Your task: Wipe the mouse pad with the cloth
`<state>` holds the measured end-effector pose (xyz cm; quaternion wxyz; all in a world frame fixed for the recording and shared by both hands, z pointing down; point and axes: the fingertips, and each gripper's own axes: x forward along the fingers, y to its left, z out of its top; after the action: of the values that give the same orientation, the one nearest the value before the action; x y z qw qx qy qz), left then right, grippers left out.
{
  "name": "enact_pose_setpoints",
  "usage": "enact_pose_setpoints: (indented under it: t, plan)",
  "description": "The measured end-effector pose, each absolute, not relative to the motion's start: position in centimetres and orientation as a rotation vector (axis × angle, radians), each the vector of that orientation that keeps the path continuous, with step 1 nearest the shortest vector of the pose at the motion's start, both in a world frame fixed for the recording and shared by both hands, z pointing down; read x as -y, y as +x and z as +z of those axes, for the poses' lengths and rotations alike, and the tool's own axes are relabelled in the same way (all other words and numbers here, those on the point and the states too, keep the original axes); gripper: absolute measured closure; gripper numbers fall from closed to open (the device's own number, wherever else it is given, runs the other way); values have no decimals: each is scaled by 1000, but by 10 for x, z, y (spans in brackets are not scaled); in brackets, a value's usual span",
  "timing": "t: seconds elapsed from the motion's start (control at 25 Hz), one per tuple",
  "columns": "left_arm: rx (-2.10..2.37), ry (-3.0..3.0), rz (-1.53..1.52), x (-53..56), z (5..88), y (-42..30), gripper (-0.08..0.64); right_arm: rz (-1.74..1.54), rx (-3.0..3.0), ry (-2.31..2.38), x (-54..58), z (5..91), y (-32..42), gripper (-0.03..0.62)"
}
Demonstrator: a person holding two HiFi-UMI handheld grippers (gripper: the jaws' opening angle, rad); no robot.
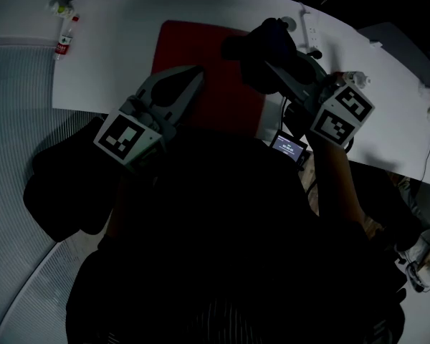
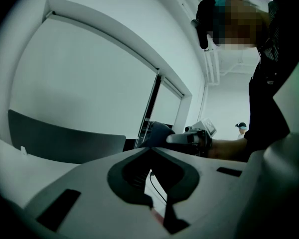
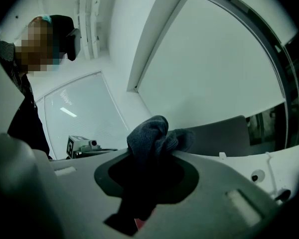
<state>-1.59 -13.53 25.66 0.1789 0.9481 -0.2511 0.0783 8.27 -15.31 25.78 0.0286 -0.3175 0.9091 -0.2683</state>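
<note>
Cloth point(image 3: 150, 131) wad, dark, fuzzy, in right tool point(image 3: 148, 154)

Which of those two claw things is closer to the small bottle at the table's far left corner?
Left. The left gripper is over the left part of the mouse pad, on the side of the bottle; the right gripper, clamping the cloth, is over its right side.

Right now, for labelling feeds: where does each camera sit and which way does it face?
Head view: on the head, steeply down at the mouse pad; left gripper, right gripper and torso show.
Left gripper view: on that gripper, along its shut jaws, tilted upward.
Right gripper view: likewise, jaws clamping the cloth.
Shared: each sees the other gripper.
</note>
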Motion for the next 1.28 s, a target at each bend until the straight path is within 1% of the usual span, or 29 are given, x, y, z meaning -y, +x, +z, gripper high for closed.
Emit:
enact_pose_setpoints:
  t: [0.48,0.72,1.28]
  plan:
    - [545,2729,239,162,264,-3,554,-790,-2745,-1204,163,250,105,505]
    - [500,2676,293,173,295,0,554,-907,-2702,-1241,173,280,100,505]
    - [481,2619,321,195,332,14,554,-982,-2745,-1242,194,314,100,505]
